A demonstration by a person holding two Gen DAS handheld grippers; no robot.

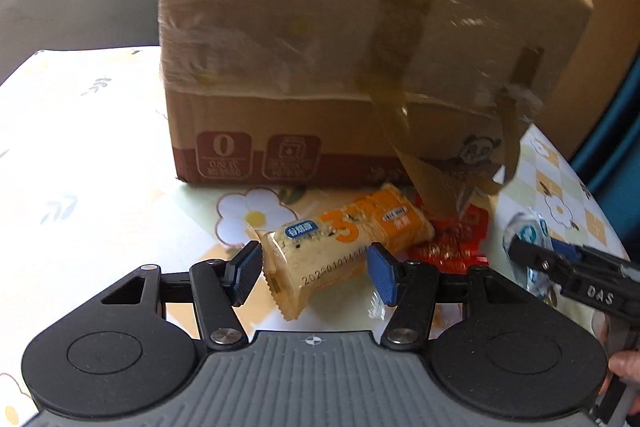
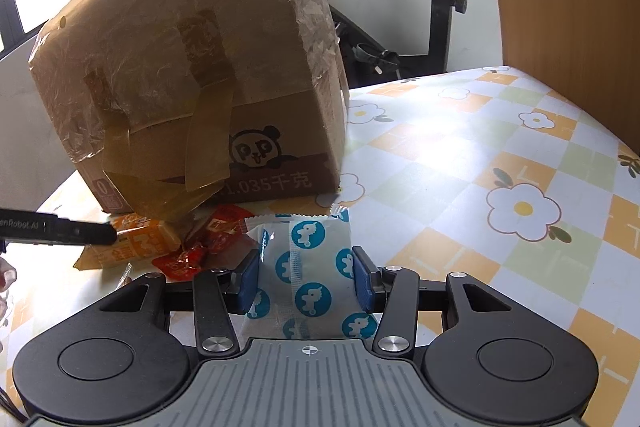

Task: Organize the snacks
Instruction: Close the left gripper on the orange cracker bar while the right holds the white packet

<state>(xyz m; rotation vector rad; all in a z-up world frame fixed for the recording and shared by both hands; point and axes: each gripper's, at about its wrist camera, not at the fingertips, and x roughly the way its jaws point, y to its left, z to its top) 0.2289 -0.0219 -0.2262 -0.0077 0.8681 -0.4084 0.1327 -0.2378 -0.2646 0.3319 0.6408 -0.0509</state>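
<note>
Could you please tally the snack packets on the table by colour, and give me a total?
Orange-and-cream wrapped snack bar: 1, between the left gripper fingers.
White packet with blue unicorn circles: 1, between the right gripper fingers.
Red wrapped candy packets: at least 2; they overlap, so an exact count is unclear.
Total: at least 4.

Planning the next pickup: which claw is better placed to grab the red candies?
Left, probably. The red candies lie just beyond the left claw, though the orange snack bar sits between its pads.
</note>
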